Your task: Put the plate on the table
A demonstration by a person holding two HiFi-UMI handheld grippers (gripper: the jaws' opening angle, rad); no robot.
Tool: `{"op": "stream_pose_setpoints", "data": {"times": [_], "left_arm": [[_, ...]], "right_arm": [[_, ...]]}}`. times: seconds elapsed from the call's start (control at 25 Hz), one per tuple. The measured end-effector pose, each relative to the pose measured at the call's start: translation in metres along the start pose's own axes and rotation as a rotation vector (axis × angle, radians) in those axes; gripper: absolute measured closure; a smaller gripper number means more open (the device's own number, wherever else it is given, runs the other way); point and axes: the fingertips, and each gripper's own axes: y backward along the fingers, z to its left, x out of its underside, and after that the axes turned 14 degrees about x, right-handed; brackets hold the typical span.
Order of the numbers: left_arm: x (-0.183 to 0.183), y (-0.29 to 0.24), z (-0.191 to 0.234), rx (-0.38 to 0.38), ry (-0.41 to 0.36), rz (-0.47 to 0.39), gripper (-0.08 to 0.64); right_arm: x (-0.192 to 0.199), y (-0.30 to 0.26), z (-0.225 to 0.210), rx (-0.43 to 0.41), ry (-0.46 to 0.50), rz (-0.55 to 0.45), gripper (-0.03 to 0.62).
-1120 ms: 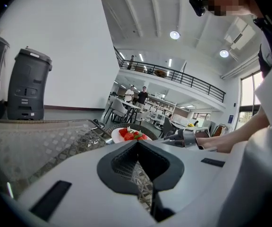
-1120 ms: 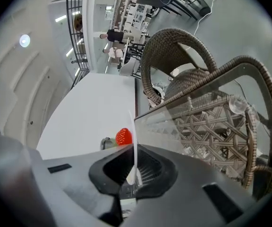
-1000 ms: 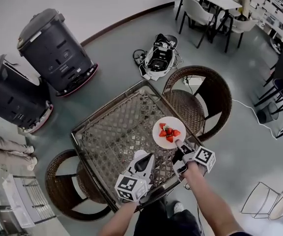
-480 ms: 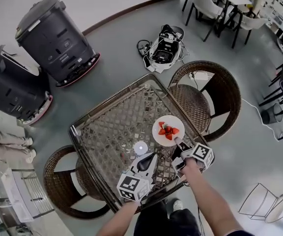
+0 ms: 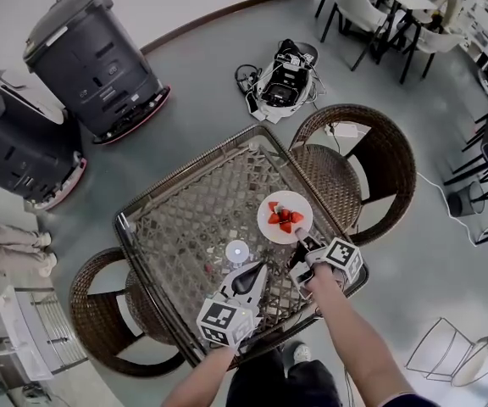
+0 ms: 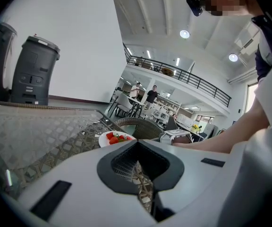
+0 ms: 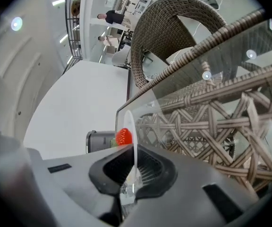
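A white plate [image 5: 285, 216] with cut strawberries [image 5: 284, 219] is over the right part of the glass-topped wicker table [image 5: 185, 219]. My right gripper [image 5: 300, 242] is shut on the plate's near rim. In the right gripper view the plate [image 7: 134, 136] shows edge-on between the jaws, with a strawberry [image 7: 123, 136] beside it. I cannot tell whether the plate touches the glass. My left gripper [image 5: 251, 271] hovers over the table's near part, shut and holding nothing. The left gripper view shows the plate [image 6: 108, 141] ahead.
Wicker chairs stand at the right [image 5: 371, 168] and lower left [image 5: 100, 312]. Two black machines [image 5: 91, 58] stand on the floor at upper left, and a bag with cables [image 5: 282, 79] lies beyond the table. A bright round reflection [image 5: 237, 250] shows on the glass.
The head view has shifted slightly. The right gripper still holds the plate at the table's right side. The left gripper has drawn back a little, uncovering the bright reflection.
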Motion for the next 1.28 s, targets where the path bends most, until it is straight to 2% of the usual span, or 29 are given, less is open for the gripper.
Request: {"op": "stream_pose_setpoints", "data": {"times": [0.6, 1.0, 1.28], "left_arm": [[0.0, -0.001, 0.008, 0.01, 0.023, -0.007, 0.554], [-0.002, -0.001, 0.007, 0.014, 0.037, -0.018, 0.554], [-0.004, 0.0, 0.008, 0.017, 0.045, -0.026, 0.554]], "right_arm": [[0.0, -0.018, 0.0, 0.04, 0.003, -0.003, 0.58], [0.002, -0.024, -0.005, 0.155, 0.041, -0.003, 0.578], [0.002, -0.025, -0.005, 0.205, 0.113, -0.018, 0.571]]}}
